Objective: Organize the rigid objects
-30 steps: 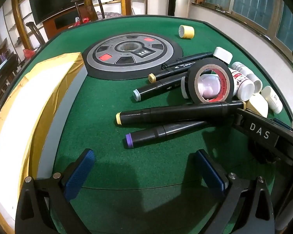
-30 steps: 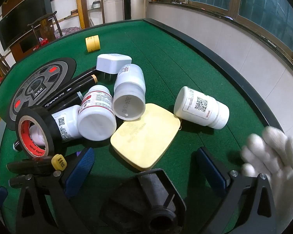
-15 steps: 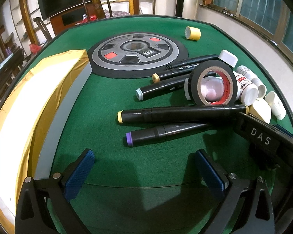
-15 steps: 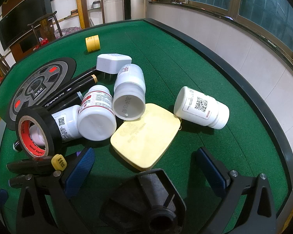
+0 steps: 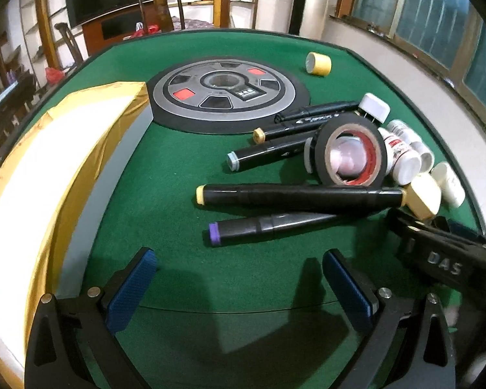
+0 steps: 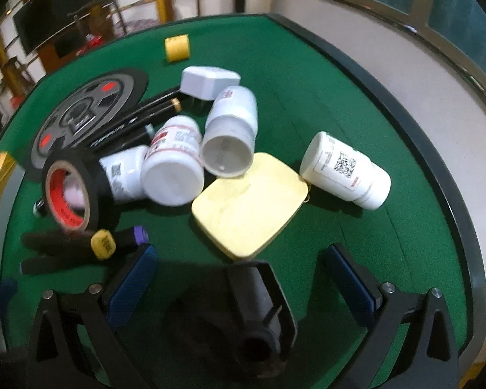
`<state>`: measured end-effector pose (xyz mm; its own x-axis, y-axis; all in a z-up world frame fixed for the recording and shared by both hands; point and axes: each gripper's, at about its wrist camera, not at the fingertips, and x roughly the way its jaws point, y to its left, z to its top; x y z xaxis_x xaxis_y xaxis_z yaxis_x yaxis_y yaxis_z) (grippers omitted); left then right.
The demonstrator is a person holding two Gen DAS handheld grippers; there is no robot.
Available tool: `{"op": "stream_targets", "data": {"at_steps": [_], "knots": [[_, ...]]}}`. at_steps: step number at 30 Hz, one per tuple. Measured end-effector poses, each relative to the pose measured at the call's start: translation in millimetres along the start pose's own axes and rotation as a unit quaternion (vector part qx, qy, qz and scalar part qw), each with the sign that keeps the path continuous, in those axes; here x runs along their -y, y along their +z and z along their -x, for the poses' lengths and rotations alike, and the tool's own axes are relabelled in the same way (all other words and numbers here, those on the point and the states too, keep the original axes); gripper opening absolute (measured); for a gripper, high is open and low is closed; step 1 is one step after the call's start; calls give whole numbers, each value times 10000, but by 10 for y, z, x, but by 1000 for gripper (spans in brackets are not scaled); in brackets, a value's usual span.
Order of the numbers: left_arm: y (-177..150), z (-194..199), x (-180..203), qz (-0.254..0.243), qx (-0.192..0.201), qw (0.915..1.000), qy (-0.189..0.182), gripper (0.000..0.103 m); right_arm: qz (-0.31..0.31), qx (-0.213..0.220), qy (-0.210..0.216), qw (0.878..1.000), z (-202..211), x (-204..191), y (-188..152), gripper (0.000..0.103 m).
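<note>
Both tongs wide, empty. R view only: lone bottle (image 6: 345,170); L view only: gold box (image 5: 48,175).

Both wrist cams low, fwd, sharing tape roll (image 5: 348,152)

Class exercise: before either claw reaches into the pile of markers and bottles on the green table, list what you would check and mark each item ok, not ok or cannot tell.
1. Left claw open and holding nothing: ok.
2. Right claw open and holding nothing: ok.
3. Purple-capped marker lies free on the felt in front of the left claw: ok.
4. Yellow-capped marker free to lift: not ok, its far end sits against the cream pad.
5. Black tape roll stable: not ok, it leans on edge against the bottles.
6. Lone bottle capped: ok.
</note>
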<state>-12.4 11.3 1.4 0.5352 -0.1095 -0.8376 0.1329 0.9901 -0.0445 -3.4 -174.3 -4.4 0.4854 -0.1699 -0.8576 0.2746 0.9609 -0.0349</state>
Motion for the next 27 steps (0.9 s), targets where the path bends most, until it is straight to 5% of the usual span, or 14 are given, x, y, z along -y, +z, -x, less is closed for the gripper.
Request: {"op": "stream_targets", "data": {"at_steps": [5, 7, 10, 15, 18, 23, 27], "knots": [[-5, 4, 10, -119, -26, 9999, 29, 102, 20, -22, 96, 9999, 79, 36, -30, 98], [-10, 52, -58, -24, 35, 9998, -173, 95, -137, 236, 220, 9994, 181, 99, -71, 94], [-13, 198, -125, -50, 69, 9978, -664, 91, -139, 1078, 192, 9939, 534, 191, -195, 94], [-12, 509, -106, -518, 642, 9933, -810, 91, -198, 2568, -17, 9663, 997, 337, -212, 95], [49, 540, -27, -848, 648, 9899, -933, 91, -501, 2616, -149, 9638, 924, 456, -198, 95], [252, 453, 203, -1541, 588, 9824, -881, 91, -956, 2348, 247, 9670, 782, 642, -171, 95], [468, 256, 334, -1578, 347, 9824, -938, 90, -913, 2308, 274, 9683, 772, 598, -192, 95]]}}
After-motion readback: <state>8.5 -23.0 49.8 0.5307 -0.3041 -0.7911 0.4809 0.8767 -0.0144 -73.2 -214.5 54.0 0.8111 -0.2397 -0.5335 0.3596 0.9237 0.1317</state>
